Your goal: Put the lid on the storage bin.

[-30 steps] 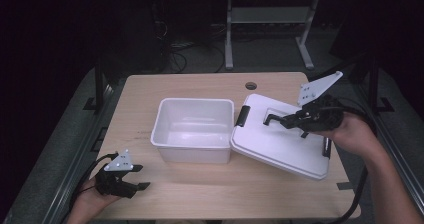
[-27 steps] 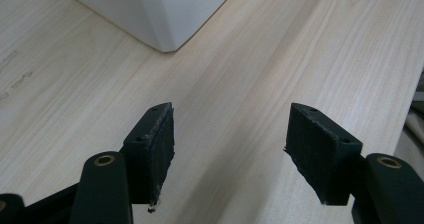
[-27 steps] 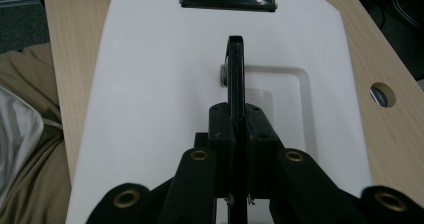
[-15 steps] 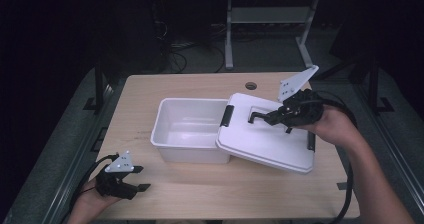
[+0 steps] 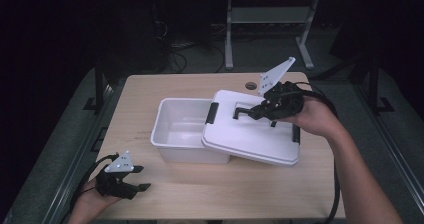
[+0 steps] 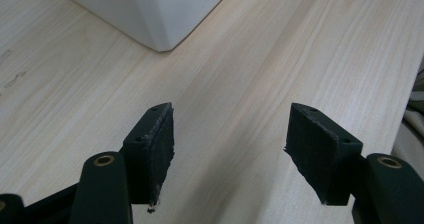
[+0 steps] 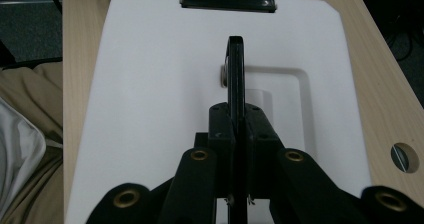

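Note:
A white plastic bin (image 5: 182, 129) stands open at the table's middle. Its white lid (image 5: 255, 131) hangs tilted over the bin's right rim, with a black latch (image 5: 212, 113) at its left end. My right gripper (image 5: 257, 111) is shut on the lid's black handle (image 7: 235, 74), which stands upright between its jaws. In the right gripper view the lid (image 7: 165, 84) stretches away, its latch (image 7: 227, 0) at the far end. My left gripper (image 5: 139, 178) rests open near the front left table edge. Its pads (image 6: 160, 151) hold nothing; the bin's corner (image 6: 160, 19) lies ahead.
The wooden table (image 5: 150, 91) has a round cable hole (image 5: 251, 85) at the back right, behind the lid. A cable (image 5: 334, 184) trails from my right gripper along the forearm. Dark floor and a metal stand (image 5: 265, 19) lie beyond the table.
My right gripper has carried the lid leftward by its handle. The lid now overlaps the bin's right side. My left gripper has stayed put.

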